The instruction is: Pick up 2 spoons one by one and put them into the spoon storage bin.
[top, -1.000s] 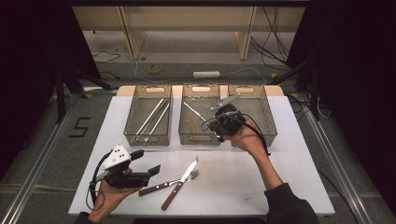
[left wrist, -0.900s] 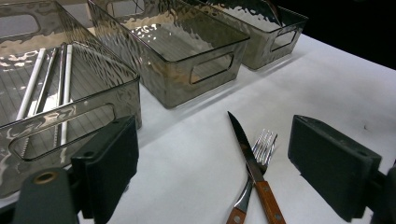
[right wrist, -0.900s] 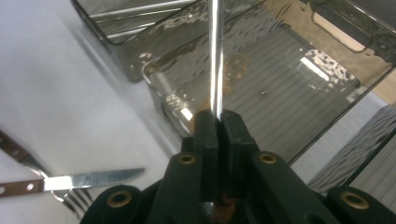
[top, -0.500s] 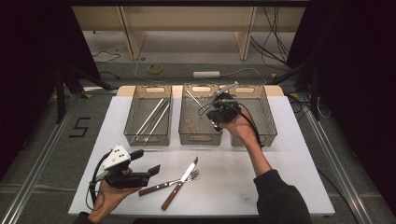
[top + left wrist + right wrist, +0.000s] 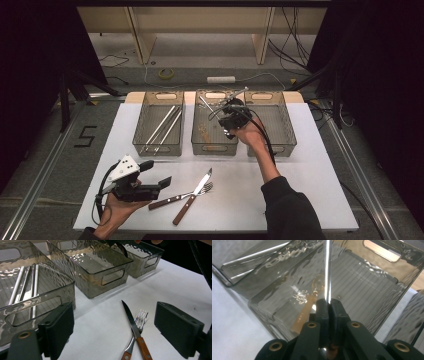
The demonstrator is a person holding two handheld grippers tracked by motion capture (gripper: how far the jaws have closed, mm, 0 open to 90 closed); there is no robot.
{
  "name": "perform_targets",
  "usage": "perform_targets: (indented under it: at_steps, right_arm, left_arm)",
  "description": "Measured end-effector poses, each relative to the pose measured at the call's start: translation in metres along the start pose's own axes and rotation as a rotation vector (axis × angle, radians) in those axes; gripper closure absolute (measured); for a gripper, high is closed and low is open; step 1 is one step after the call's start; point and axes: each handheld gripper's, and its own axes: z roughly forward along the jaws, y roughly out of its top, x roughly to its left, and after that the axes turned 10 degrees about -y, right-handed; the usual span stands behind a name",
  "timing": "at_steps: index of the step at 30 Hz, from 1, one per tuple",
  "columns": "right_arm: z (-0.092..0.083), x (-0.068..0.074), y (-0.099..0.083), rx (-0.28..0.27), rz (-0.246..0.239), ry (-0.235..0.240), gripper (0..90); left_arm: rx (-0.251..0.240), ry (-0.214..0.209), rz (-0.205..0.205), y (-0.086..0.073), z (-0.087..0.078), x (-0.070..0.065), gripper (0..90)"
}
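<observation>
Since a second ago, the right gripper (image 5: 231,119) has moved left, from above the right bin (image 5: 285,127) to above the middle bin (image 5: 209,146). Its jaws are squeezed shut on a thin shiny metal utensil (image 5: 327,270), held by one end so the long part pokes out toward the far side. I cannot tell if it is a spoon or something else. It hangs over the middle bin, likely because it belongs there: a see-through plastic spoon (image 5: 308,307) already lies on that bin's floor. The left bin (image 5: 159,147) holds long metal sticks (image 5: 162,128), so each bin seems to keep one kind of thing.

The left gripper (image 5: 152,182) rests near the left edge of the white table (image 5: 320,180) with its jaws wide apart and nothing between them. It points at the knife (image 5: 132,323) and fork (image 5: 138,322), which lie crossed just beside it, maybe next to be sorted.
</observation>
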Motion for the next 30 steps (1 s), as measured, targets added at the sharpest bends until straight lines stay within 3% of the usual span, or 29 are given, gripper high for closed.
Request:
perform_targets:
  at_steps: [19, 22, 25, 30]
  right_arm:
    - [0.022, 0.012, -0.003, 0.05, -0.016, -0.02, 85.0]
    - [0.024, 0.013, -0.003, 0.036, -0.012, 0.026, 73.0]
    - [0.022, 0.016, -0.002, 0.045, -0.052, 0.025, 70.1]
    - [0.012, 0.013, -0.004, 0.021, -0.038, 0.036, 60.4]
  left_arm:
    - [0.004, -0.002, 0.002, 0.0, 0.0, 0.0, 15.8]
    - [0.003, -0.003, 0.0, 0.0, 0.0, 0.0, 15.8]
    - [0.005, -0.003, 0.001, 0.0, 0.0, 0.0, 15.8]
    - [0.014, -0.005, -0.003, 0.0, 0.0, 0.0, 15.8]
